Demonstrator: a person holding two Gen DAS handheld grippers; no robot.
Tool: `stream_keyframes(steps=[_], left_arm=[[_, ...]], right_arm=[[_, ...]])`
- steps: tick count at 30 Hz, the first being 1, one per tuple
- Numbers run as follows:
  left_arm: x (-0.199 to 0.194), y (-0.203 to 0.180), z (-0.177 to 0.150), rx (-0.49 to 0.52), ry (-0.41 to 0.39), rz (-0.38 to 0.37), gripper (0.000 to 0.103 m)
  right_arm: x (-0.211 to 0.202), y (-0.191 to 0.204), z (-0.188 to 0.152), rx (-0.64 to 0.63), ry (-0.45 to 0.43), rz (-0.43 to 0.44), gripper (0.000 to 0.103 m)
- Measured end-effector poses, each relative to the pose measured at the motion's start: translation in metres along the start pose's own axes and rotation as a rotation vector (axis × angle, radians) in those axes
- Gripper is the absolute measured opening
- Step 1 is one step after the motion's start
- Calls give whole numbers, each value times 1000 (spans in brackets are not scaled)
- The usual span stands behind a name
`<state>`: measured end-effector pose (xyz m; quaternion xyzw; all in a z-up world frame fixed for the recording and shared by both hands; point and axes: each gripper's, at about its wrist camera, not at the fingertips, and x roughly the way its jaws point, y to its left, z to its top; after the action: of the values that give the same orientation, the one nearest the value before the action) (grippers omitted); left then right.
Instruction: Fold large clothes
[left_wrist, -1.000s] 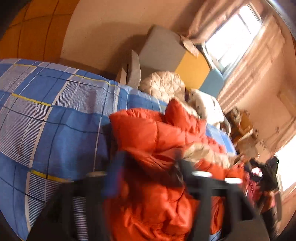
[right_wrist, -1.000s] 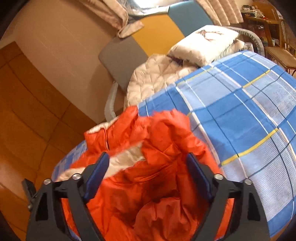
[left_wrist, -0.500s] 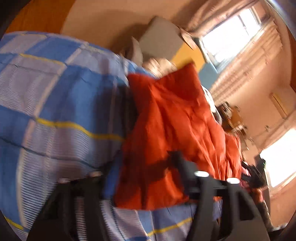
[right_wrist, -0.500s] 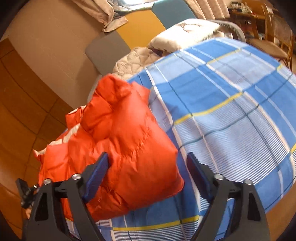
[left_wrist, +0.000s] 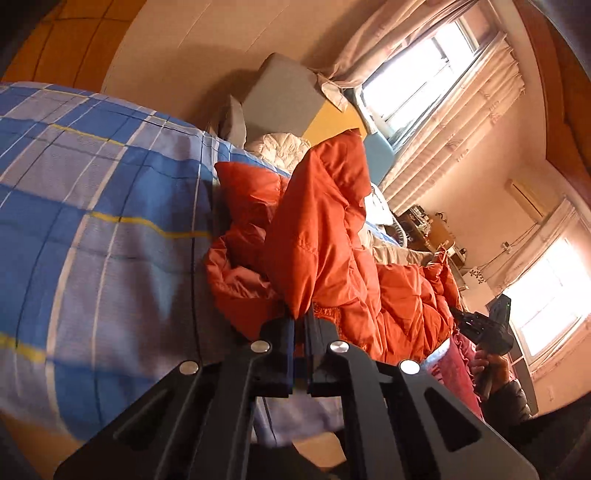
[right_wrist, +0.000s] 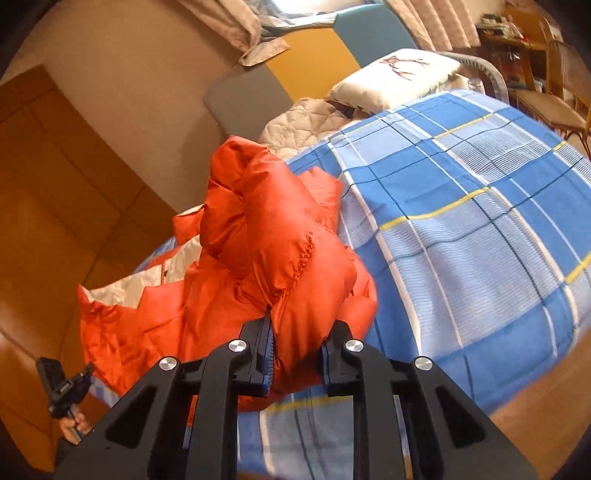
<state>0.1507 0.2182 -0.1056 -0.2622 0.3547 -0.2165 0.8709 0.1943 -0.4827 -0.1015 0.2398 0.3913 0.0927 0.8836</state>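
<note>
One orange puffer jacket (left_wrist: 325, 236) lies bunched at the bed's (right_wrist: 480, 229) near edge; two grippers: left gripper (left_wrist: 301, 325) clenched on its fabric, right gripper (right_wrist: 299, 339) closing around a fold.

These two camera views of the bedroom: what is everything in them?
puffy jacket: one, orange with pale lining, bunched on the bed's near edge
bed cover: one, blue plaid with yellow lines, over the bed
quilt: one, cream, at the bed's head
pillow: one, white, beside the quilt
headboard: grey, yellow and teal panels
chair: one, wicker, far right
left gripper: black, pinching a jacket edge
right gripper: black, jaws closing around a jacket fold
</note>
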Motion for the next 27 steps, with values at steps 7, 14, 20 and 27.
stream_keyframes(steps=[7, 14, 20, 27], left_arm=[[-24, -5, -38, 1, 49, 51, 8], [-15, -10, -8, 103, 4, 169, 64], [19, -20, 20, 196, 43, 158, 64], [25, -38, 29, 278, 26, 162, 5]], right_arm=[[-36, -9, -39, -39, 71, -58, 21], [-36, 0, -23, -161, 1, -238, 75], [5, 19, 16, -289, 28, -248, 75], [26, 33, 21, -354, 81, -241, 11]])
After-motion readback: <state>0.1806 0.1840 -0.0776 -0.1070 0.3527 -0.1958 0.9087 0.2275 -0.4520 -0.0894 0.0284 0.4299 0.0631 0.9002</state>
